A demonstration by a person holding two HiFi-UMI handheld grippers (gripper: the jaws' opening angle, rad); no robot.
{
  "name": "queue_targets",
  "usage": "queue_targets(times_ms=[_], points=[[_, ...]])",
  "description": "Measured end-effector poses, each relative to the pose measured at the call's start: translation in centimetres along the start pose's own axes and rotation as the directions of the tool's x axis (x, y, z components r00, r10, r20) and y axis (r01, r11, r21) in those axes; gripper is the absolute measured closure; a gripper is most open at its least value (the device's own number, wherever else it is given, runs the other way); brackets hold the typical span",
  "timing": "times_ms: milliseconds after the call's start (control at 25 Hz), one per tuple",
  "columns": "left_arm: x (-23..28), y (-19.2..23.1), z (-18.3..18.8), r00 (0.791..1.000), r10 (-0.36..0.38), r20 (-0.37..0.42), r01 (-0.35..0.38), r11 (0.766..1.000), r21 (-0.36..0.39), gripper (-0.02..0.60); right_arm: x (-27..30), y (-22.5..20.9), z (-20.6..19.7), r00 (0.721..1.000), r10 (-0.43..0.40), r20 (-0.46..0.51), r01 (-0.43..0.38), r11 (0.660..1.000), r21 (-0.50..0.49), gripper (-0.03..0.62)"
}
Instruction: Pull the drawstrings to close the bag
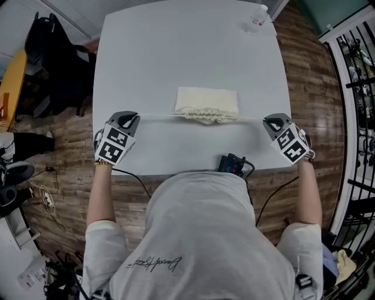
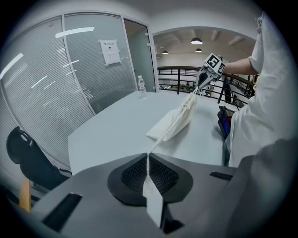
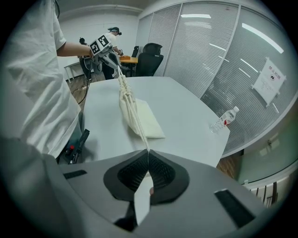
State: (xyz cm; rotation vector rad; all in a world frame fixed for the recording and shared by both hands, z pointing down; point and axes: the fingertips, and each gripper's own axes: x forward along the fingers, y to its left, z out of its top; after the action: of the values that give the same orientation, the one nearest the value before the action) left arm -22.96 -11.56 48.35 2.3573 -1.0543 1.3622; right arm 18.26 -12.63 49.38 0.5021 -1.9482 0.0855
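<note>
White counter (image 1: pixel 176 53) carries a cream drawstring bag (image 1: pixel 206 97), mouth gathered, lying midway between the tongs. Left tongs (image 1: pixel 135 117) clamped tight on left drawstring (image 1: pixel 157 115); right tongs (image 1: pixel 266 121) clamped tight on right drawstring (image 1: pixel 251 119). Both strings taut. Water bottle (image 1: pixel 258 16) at far corner.

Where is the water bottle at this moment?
In the head view the water bottle stands at the far right corner of the table, well beyond the cream bag.
</note>
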Motion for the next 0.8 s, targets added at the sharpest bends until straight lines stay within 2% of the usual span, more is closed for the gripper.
queue_targets(times_ms=[280,800], points=[[-1.1,0.6,-0.6,1.000,0.021,0.014,-0.021,0.999,-0.025,0.569,-0.8,-0.4,-0.9,1.000,-0.024,-0.011,0.024,1.000,-0.006,0.569],[-2.9,1.9,-1.5,0.997,0.070,0.015,-0.069,0.997,-0.015,0.569,-2.6,-0.9,-1.6,0.998,-0.061,-0.006,0.061,0.998,0.002,0.571]])
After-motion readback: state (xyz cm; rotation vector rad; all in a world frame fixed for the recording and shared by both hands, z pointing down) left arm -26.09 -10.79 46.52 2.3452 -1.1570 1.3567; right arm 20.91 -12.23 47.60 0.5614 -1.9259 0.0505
